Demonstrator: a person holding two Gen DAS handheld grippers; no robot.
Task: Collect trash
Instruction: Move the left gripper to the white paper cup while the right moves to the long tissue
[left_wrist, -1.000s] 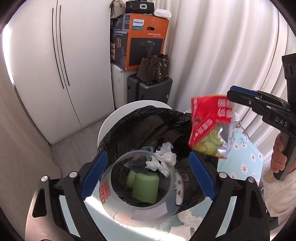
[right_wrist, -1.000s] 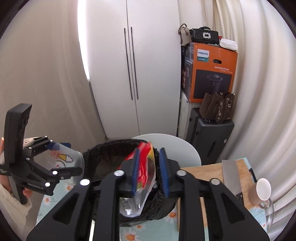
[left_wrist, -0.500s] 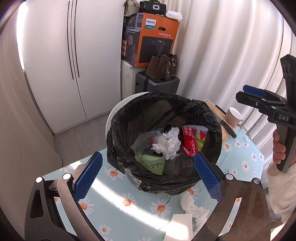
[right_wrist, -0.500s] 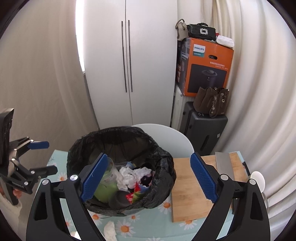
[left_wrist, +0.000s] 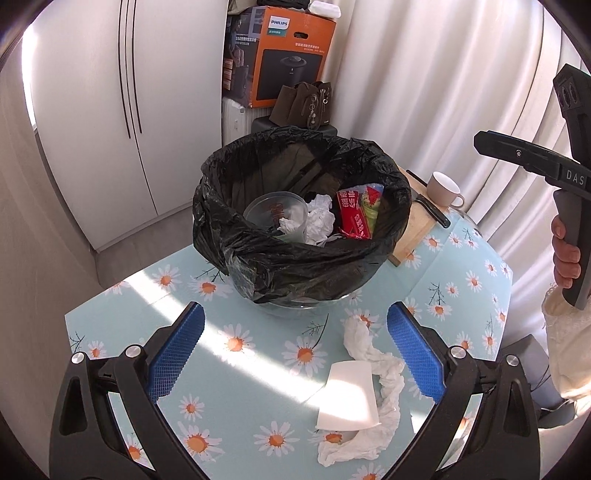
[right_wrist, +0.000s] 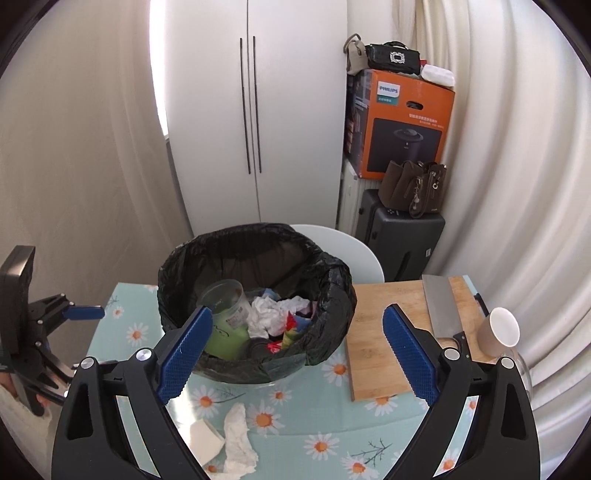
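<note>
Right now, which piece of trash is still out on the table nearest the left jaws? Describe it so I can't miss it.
On the daisy-print tablecloth, look in front of the black-bagged bin. A long, twisted white tissue lies there, partly under a flat white paper cup. It is crumpled and ropy; the cup is smooth and flattened.

Tablecloth (left_wrist: 229, 373): pale blue, printed with white daisies with orange centres. Bin liner (left_wrist: 295, 258): glossy black. Snack wrapper (left_wrist: 354, 216): red with green and yellow. Crumpled tissue (left_wrist: 373, 365): white. Paper cup (left_wrist: 349, 402): white. Gripper pads (right_wrist: 406, 354): blue, cross-hatched. Cutting board (right_wrist: 373, 339): light wood. Mug (right_wrist: 496, 332): beige outside, white inside.
</note>
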